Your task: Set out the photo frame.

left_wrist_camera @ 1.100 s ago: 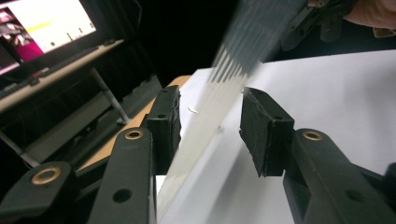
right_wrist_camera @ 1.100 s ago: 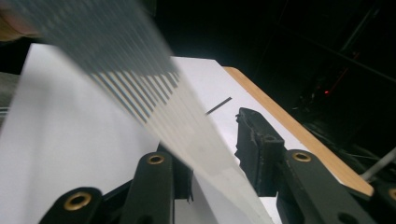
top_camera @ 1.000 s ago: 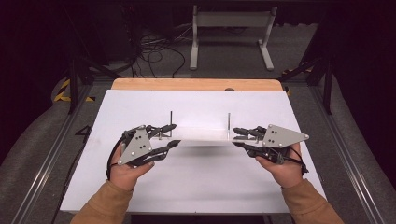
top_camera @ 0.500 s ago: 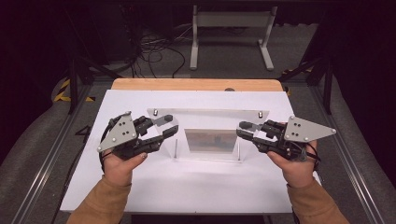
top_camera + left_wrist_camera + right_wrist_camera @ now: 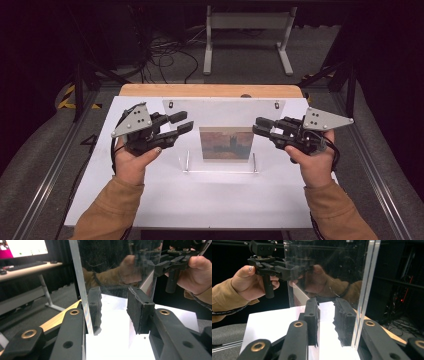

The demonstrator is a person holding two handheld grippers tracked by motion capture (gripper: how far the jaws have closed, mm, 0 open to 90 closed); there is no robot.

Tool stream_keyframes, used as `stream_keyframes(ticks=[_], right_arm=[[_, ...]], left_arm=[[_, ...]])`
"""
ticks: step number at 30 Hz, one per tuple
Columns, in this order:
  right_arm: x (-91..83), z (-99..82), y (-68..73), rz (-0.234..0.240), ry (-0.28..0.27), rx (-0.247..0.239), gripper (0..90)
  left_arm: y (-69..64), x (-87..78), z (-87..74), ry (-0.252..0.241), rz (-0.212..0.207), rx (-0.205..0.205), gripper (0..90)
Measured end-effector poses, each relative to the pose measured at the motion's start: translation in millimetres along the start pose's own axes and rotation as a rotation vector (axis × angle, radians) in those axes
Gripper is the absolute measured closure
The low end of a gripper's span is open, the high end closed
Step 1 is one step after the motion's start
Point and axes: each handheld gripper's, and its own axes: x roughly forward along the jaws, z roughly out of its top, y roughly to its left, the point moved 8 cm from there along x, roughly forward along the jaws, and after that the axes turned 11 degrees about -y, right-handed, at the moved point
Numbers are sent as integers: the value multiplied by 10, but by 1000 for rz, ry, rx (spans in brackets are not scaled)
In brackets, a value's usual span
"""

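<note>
Clear acrylic frame [image 5: 223, 131] upright, frame centre, on white table [image 5: 200, 200] | left gripper [image 5: 181, 123] jaws apart, straddling its left edge | right gripper [image 5: 260, 126] jaws apart at its right edge.

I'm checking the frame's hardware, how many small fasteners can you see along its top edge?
2 small fasteners: one at the top left corner, one at the top right corner of the clear acrylic frame. Others may be hidden.
</note>
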Motion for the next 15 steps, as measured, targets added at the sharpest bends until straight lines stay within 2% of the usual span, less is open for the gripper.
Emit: stream_keyframes(ticks=[4,7,8,13,15], right_arm=[[8,-32,-110,-20,-6,28,674],[3,-61,-178,-33,-21,43,670],[3,-61,-178,-33,-21,43,670],[26,-69,-228,-52,-16,61,657],[42,-71,-263,-59,-13,47,640]], left_arm=[[32,77,-5,6,9,-23,617],[73,136,-11,2,28,-14,586],[86,149,-15,3,33,-23,586],[141,190,-29,-9,50,-7,562],[169,206,-61,-11,67,6,542]])
